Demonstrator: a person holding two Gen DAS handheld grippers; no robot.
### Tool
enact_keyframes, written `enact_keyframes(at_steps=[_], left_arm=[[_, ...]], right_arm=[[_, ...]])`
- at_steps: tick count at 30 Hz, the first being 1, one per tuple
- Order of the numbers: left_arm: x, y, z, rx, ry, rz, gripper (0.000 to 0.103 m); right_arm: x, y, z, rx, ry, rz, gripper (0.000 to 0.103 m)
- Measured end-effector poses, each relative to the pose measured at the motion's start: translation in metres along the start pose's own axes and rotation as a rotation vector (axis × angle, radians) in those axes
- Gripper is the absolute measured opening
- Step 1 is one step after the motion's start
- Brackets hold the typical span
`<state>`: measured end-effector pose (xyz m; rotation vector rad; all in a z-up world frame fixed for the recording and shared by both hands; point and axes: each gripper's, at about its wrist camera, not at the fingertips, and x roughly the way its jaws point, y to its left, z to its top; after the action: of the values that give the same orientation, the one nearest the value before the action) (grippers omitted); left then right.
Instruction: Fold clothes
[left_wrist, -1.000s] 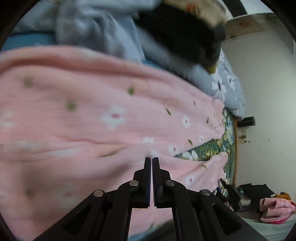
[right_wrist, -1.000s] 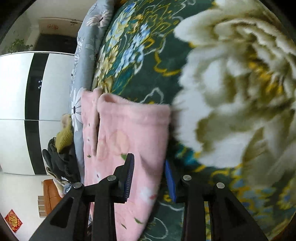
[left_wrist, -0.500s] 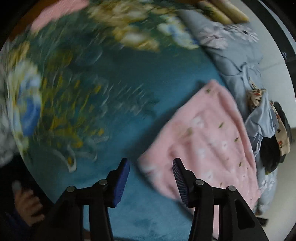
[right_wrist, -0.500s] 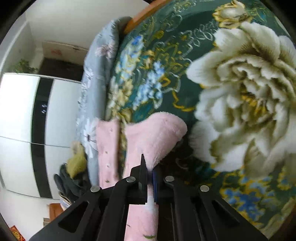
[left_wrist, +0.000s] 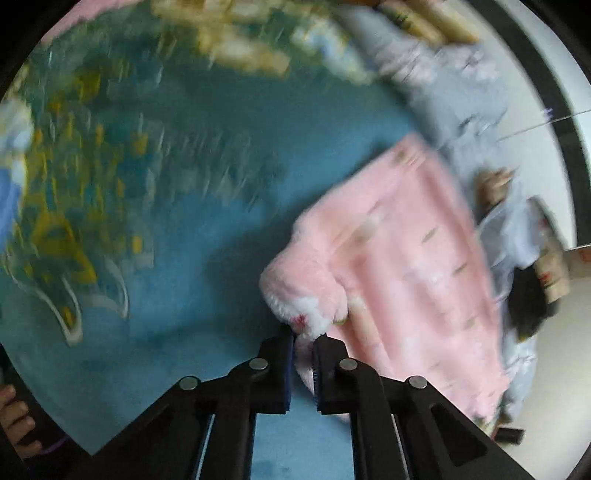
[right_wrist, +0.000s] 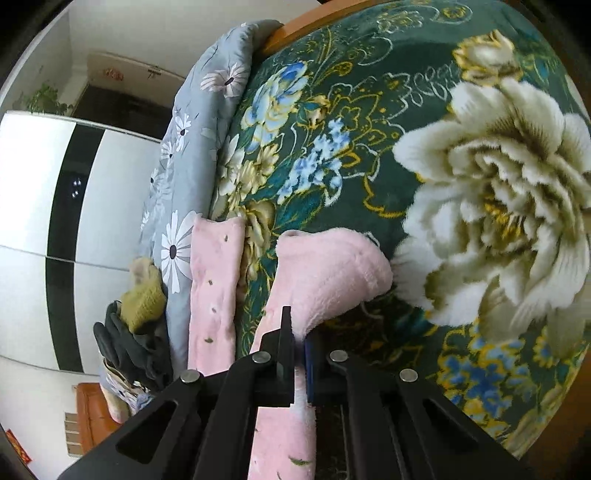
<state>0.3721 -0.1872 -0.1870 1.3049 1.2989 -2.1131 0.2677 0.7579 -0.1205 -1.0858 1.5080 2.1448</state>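
While the pink fleece garment (right_wrist: 325, 273) lies on the floral blanket (right_wrist: 369, 155), a folded corner is clamped by the right gripper (right_wrist: 299, 354). Another edge, blurred, appears pinched by the left gripper (left_wrist: 303, 354), near the grey floral quilt (left_wrist: 454, 96).

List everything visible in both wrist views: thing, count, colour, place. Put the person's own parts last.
pink garment: one, pink with small flowers, on the blanket, pinched at two spots.
blanket: one, dark green-blue with large flowers, covering the bed.
quilt: one, grey with white daisies, along the bed edge.
clothes pile: one heap, black and olive-yellow, beside the quilt.
wardrobe: one, white with black stripe, background.
left gripper: black, jaws closed on garment edge.
right gripper: black, jaws closed on garment fold.
hand: one, bare, left view's lower corner.
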Motion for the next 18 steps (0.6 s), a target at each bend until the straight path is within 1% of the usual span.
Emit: enact_keyframes(at_steps=[2, 3, 4, 6, 7, 8, 10, 11, 13, 15, 16, 18], left_arm=[[-0.029, -0.014, 0.008, 0.054, -0.043, -0.047, 0.008], [-0.041, -0.017, 0.01, 0.094, -0.055, -0.05, 0.008], [-0.046, -0.016, 0.008, 0.122, -0.049, -0.04, 0.008], [-0.036, 0.002, 0.002, 0.111, 0.004, -0.002, 0.008], [-0.03, 0.009, -0.004, 0.1, 0.026, 0.017, 0.008], [-0.021, 0.015, -0.015, 0.076, 0.041, 0.035, 0.008], [-0.011, 0.023, -0.023, 0.02, 0.072, 0.053, 0.008], [-0.01, 0.02, -0.023, 0.009, 0.076, 0.045, 0.008], [-0.008, 0.013, -0.023, -0.004, 0.081, 0.028, 0.008], [-0.011, 0.003, -0.015, 0.001, 0.072, 0.0, 0.008], [-0.014, -0.003, -0.01, -0.009, 0.068, -0.021, 0.008], [-0.022, -0.014, 0.002, -0.054, 0.065, -0.09, 0.008]], right_arm=[[-0.01, 0.009, 0.002, -0.042, -0.011, 0.012, 0.004], [-0.017, 0.014, 0.004, -0.06, -0.021, 0.024, 0.004], [-0.023, 0.019, 0.006, -0.078, -0.032, 0.036, 0.004], [-0.034, 0.021, 0.007, -0.101, -0.058, 0.041, 0.004], [-0.036, 0.018, 0.007, -0.104, -0.06, 0.024, 0.004], [-0.033, 0.011, 0.006, -0.086, -0.051, 0.006, 0.004], [-0.027, -0.005, 0.004, -0.04, -0.03, -0.03, 0.004], [-0.025, -0.013, 0.002, -0.011, -0.028, -0.03, 0.004], [-0.021, -0.015, 0.001, 0.006, -0.027, -0.026, 0.004], [-0.017, -0.007, 0.002, -0.011, -0.019, -0.026, 0.004], [-0.016, -0.001, 0.004, -0.024, -0.019, -0.024, 0.004], [-0.014, 0.011, 0.008, -0.041, -0.022, -0.008, 0.004]])
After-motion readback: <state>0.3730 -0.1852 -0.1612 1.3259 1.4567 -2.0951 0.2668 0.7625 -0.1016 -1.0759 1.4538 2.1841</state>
